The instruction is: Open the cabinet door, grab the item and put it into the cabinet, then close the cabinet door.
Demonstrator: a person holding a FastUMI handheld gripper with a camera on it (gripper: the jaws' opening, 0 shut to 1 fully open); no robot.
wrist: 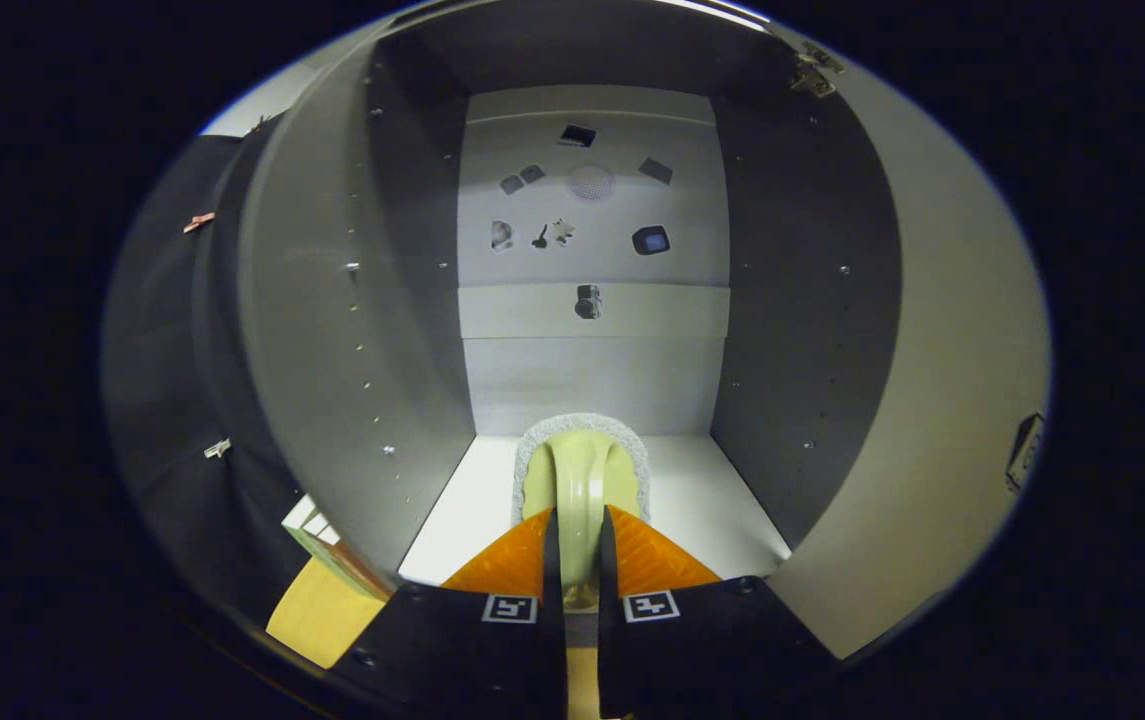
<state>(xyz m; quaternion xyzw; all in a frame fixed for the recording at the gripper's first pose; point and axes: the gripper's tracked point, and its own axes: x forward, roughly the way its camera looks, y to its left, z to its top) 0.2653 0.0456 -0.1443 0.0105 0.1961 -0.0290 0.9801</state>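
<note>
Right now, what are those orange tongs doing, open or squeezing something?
Tongs: shut on the handle of a pale green scrubbing brush, holding it inside the open cabinet, over its white floor.

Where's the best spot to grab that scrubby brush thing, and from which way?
Hold the brush by its arched handle, coming from the open front of the cabinet. The handle stands up as a narrow rib, thin enough to fit between two fingers. The gripper holds it just so, one orange finger on each side.
</note>
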